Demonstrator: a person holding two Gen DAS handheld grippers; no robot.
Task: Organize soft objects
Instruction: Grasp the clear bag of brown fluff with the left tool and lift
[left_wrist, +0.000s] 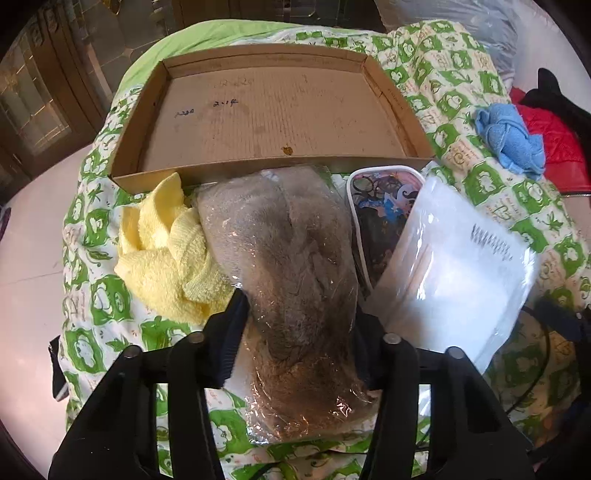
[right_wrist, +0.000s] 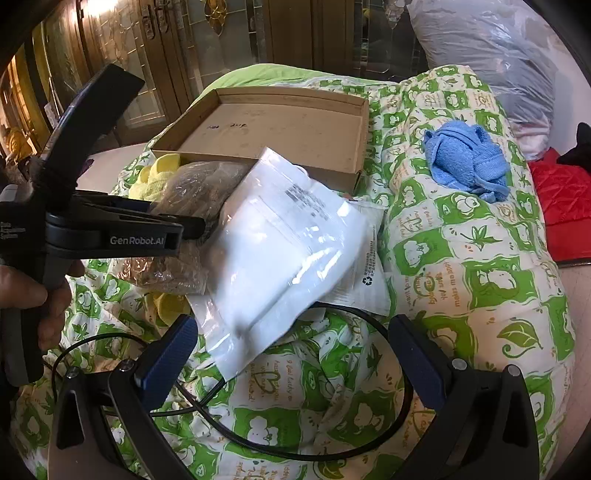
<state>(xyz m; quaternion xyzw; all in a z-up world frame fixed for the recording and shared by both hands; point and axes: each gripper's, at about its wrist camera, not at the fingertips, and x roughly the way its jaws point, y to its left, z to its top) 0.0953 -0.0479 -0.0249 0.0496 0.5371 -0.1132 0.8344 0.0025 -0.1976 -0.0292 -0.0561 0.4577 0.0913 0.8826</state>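
Note:
My left gripper (left_wrist: 299, 325) is shut on a clear bag of grey-brown fluffy stuff (left_wrist: 291, 258), just in front of a shallow cardboard box (left_wrist: 236, 168). The bag (right_wrist: 192, 192) and the left gripper (right_wrist: 192, 225) also show in the right wrist view. A yellow towel (left_wrist: 166, 251) lies left of the bag. A white plastic packet (left_wrist: 454, 269) (right_wrist: 288, 243) lies to its right, over a patterned pouch (left_wrist: 380, 206). A blue towel (left_wrist: 513, 136) (right_wrist: 465, 162) lies farther right. My right gripper (right_wrist: 295, 354) is open and empty, near the white packet's edge.
Everything rests on a green-and-white patterned quilt (right_wrist: 461, 277). A black cable (right_wrist: 332, 443) loops on the quilt below my right gripper. A red quilted item (right_wrist: 565, 206) lies at the right edge. A big plastic-wrapped bundle (right_wrist: 491, 44) stands at the back right.

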